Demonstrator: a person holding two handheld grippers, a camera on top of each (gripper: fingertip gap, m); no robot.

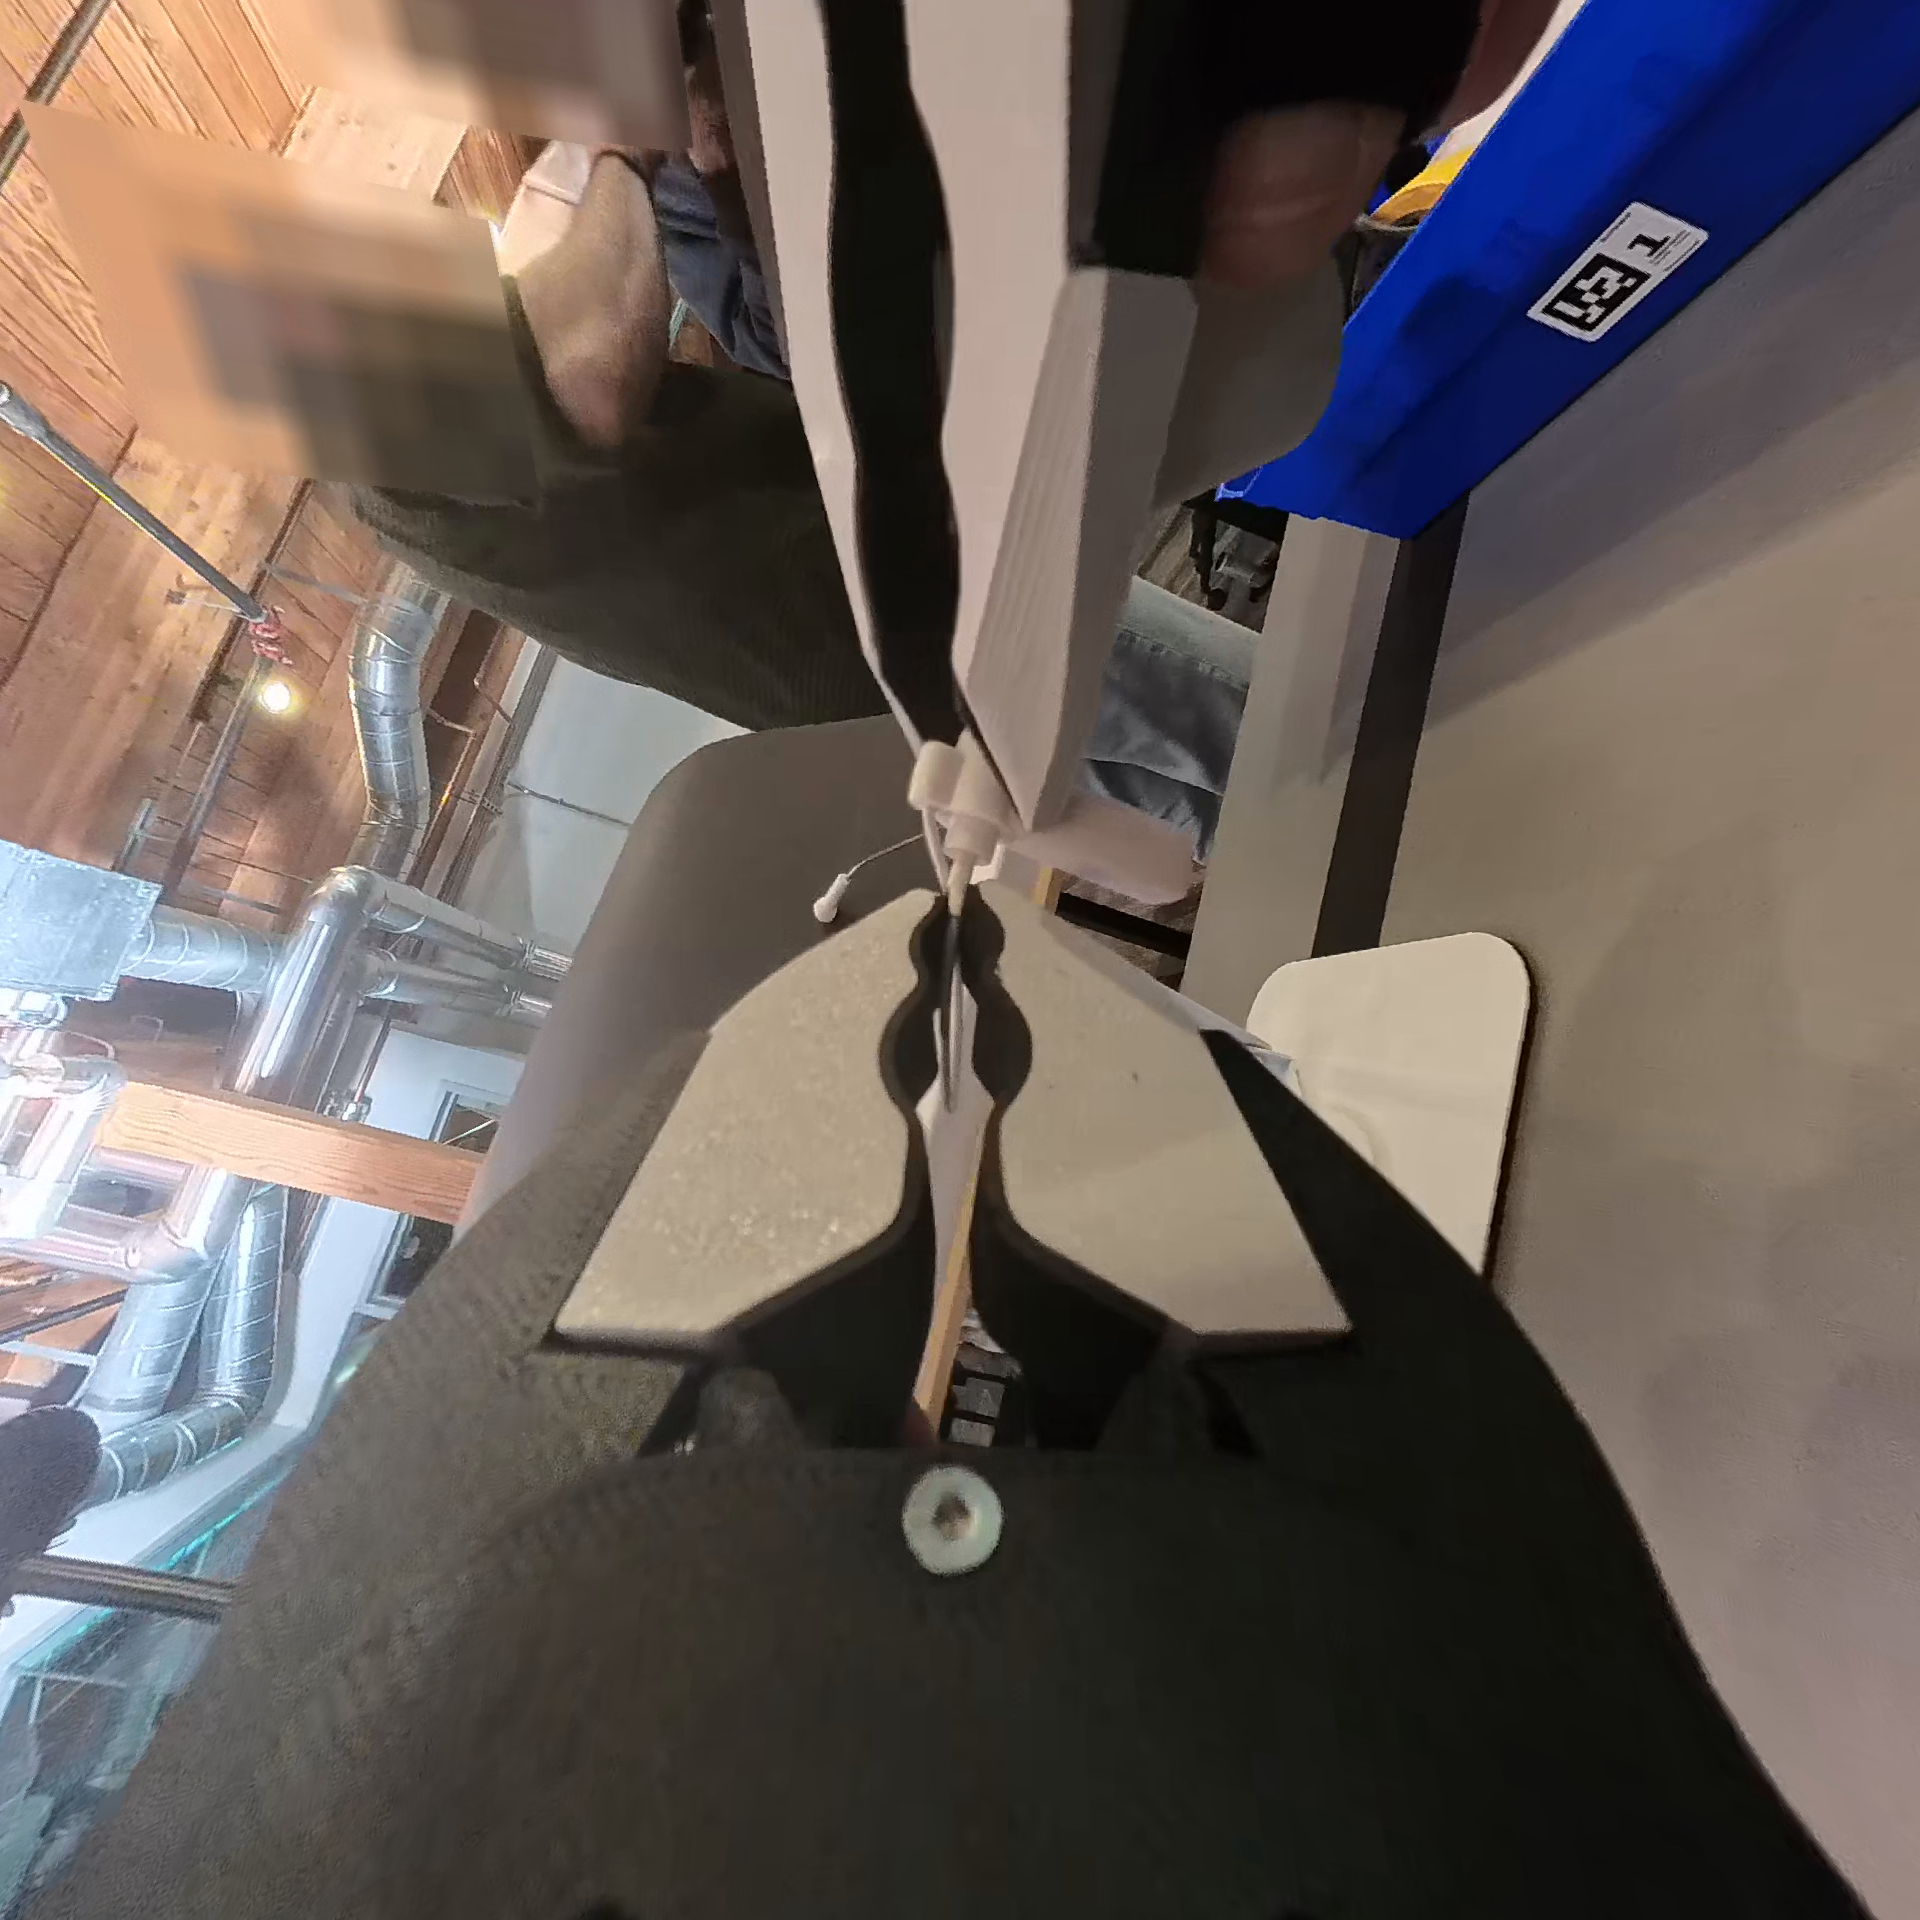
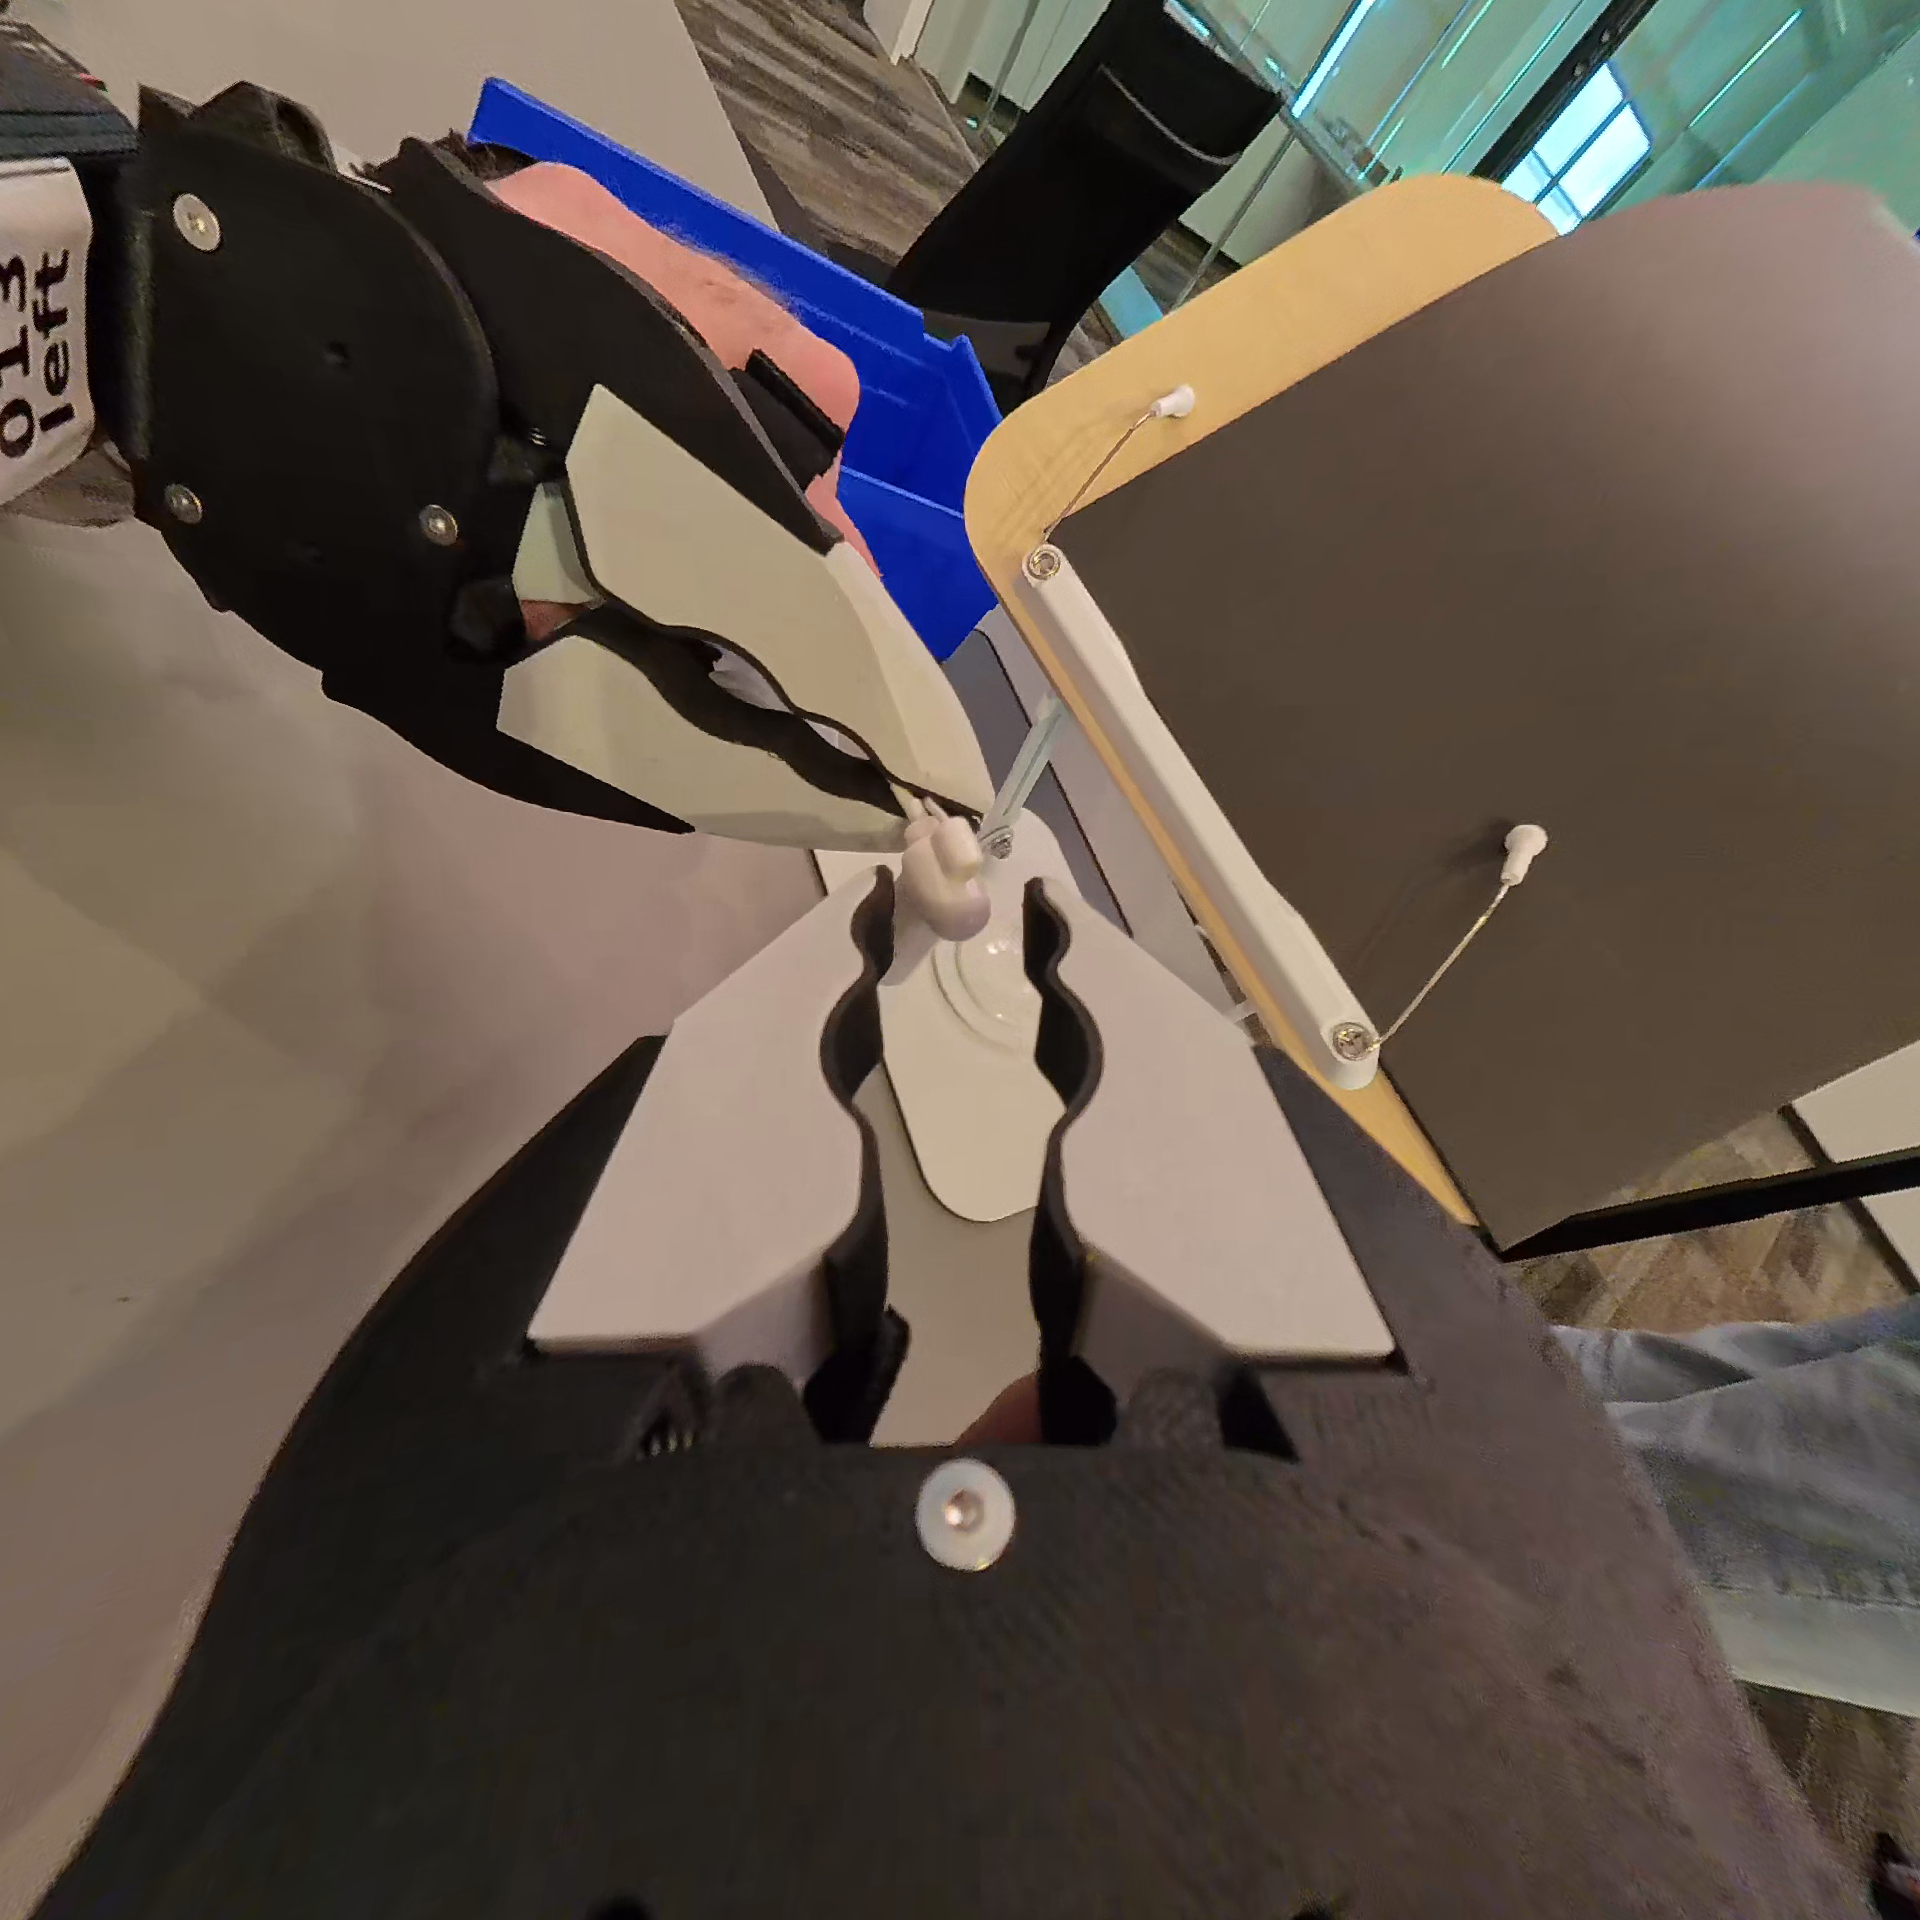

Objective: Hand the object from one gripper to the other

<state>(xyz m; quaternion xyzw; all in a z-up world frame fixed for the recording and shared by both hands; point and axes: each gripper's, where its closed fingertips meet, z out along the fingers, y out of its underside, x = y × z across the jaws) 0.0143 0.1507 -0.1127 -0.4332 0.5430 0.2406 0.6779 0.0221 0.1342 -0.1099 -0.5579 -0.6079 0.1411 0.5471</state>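
The object is a small white plastic plug on a thin wire (image 2: 943, 862). My left gripper (image 2: 935, 816) reaches in from the upper left of the right wrist view and is shut on it, with the plug sticking out past the tips. In the left wrist view the left gripper (image 1: 954, 914) has its jaws closed together, and the plug (image 1: 951, 805) shows just beyond them. My right gripper (image 2: 956, 904) is open and empty. The plug sits at its tips, close to its left finger. The right gripper (image 1: 966, 748) comes down from the top of the left wrist view.
A dark board with a pale wooden edge (image 2: 1455, 675) stands tilted at the right, with a white bar and more wired plugs on it. A blue bin (image 2: 883, 343) sits behind on the grey table (image 2: 208, 935). A white plate (image 2: 977, 1122) lies under the grippers. Left and right tips are no more than a few centimetres apart.
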